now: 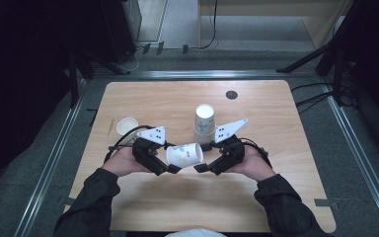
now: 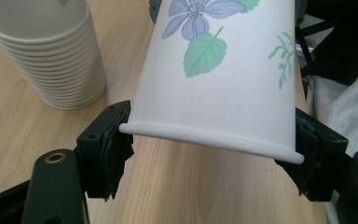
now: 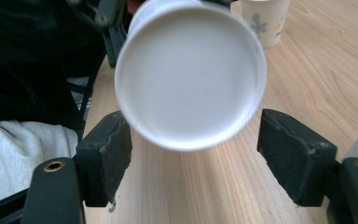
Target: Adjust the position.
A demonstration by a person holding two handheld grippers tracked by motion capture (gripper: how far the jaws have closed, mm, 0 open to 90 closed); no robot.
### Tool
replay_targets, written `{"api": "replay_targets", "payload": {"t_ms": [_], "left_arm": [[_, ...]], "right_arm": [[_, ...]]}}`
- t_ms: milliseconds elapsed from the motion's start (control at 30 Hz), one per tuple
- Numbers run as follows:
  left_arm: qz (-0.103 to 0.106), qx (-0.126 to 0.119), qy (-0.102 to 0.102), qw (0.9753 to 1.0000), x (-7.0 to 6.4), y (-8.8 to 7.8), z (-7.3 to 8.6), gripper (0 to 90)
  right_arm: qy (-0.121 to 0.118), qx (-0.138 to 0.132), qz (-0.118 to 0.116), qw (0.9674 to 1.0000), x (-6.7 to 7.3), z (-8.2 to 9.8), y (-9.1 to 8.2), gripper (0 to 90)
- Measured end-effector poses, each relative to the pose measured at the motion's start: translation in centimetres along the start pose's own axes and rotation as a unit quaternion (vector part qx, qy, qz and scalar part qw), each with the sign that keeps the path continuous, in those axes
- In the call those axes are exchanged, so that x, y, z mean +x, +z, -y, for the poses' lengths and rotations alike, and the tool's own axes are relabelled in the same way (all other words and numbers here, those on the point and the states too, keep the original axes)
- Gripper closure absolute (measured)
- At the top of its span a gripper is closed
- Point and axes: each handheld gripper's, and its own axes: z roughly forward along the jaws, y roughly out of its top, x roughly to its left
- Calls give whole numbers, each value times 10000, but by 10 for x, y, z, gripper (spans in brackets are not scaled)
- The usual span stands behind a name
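High view: a pale wooden surface [image 1: 276,197] stands on grey floor in a dark room. The left claw [image 1: 173,169] clamps the rim of a flowered paper cup [image 1: 185,154], lying sideways above the surface. The right claw [image 1: 198,168] gapes wide beside its base. Behind stands a cup stack [image 1: 204,123].

The high view is evenly lit on the wooden table [image 1: 197,197], while the upper left and right corners fall into near black. In the right gripper view the cup base [image 3: 189,74] is softly blurred, with a pale sheen on the wood beneath it.
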Motion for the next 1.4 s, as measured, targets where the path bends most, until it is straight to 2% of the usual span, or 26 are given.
{"api": "replay_targets", "payload": {"t_ms": [167, 200, 333, 433, 533, 600, 667, 800, 867, 933, 1033, 1200, 1400], "left_arm": [[6, 370, 135, 9992, 0, -4, -7, 246], [58, 476, 132, 9988, 1, -5, -9, 246], [-43, 854, 277, 9959, 1, -4, -17, 246], [-68, 1128, 328, 9931, 2, -1, -24, 246], [-79, 1423, 359, 9891, 3, 3, -30, 246], [-88, 1729, 409, 9841, 3, 7, -33, 246], [-113, 1896, 432, 9808, 2, 11, -35, 246], [-198, 2074, 519, 9767, -1, 17, -38, 246], [-220, 2129, 528, 9754, -2, 20, -38, 246], [-277, 2267, 550, 9720, -2, 23, -38, 246], [-217, 2339, 365, 9713, -3, 28, -38, 245], [-241, 2539, 473, 9658, -6, 36, -38, 245], [-283, 2624, 502, 9632, -9, 42, -40, 245]], "right_arm": [[-1, 72, 50, 10000, 0, 1, 2, 261], [1, 86, 54, 9999, 0, 1, 2, 260], [-11, 184, 79, 9998, 0, 3, 3, 261], [-8, 227, 90, 9997, 0, 4, 5, 261], [-15, 278, 118, 9995, 0, 4, 6, 260], [-50, 289, 141, 9995, 0, 4, 6, 260], [-48, 308, 159, 9994, 0, 5, 6, 261], [-71, 404, 168, 9990, 0, 6, 8, 258], [-57, 461, 170, 9988, 0, 7, 11, 258], [-89, 510, 158, 9985, 0, 8, 14, 258], [-102, 598, 123, 9981, 0, 8, 20, 258], [-145, 684, 97, 9975, 1, 8, 27, 259], [-161, 765, 71, 9969, 1, 9, 32, 271]]}}
